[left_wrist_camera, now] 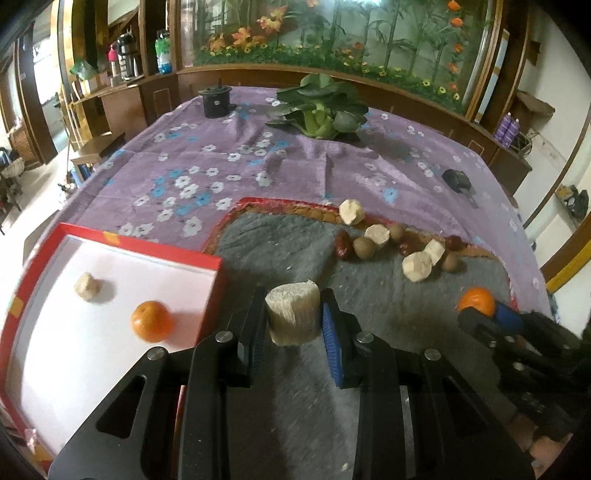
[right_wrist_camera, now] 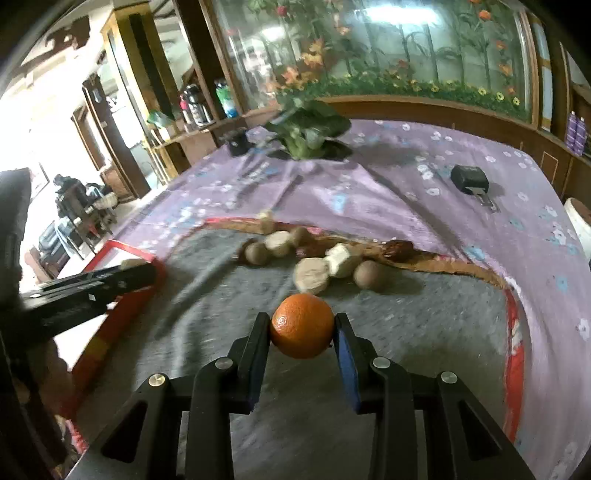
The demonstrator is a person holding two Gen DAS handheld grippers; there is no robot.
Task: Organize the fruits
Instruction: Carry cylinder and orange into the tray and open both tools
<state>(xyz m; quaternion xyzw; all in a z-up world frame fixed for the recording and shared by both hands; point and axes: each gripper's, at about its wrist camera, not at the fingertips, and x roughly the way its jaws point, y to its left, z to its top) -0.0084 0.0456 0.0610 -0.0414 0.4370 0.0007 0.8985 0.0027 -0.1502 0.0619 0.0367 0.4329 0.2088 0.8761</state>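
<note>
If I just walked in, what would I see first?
Probably the two black claws, each gripping food over the grey mat: the right claw squeezes a round orange tangerine, the left claw a pale fibrous sugarcane chunk. Left of them sits a red-rimmed white box holding another tangerine.

Wooden cabinetry (left_wrist_camera: pixel 122 92) lines the far side, shelves holding bottles and a flask (left_wrist_camera: pixel 125 55). Behind it, a glass panel (left_wrist_camera: pixel 332 33) painted with bamboo and orange flowers. Bright daylight enters from an opening (right_wrist_camera: pixel 44 122) at left.
</note>
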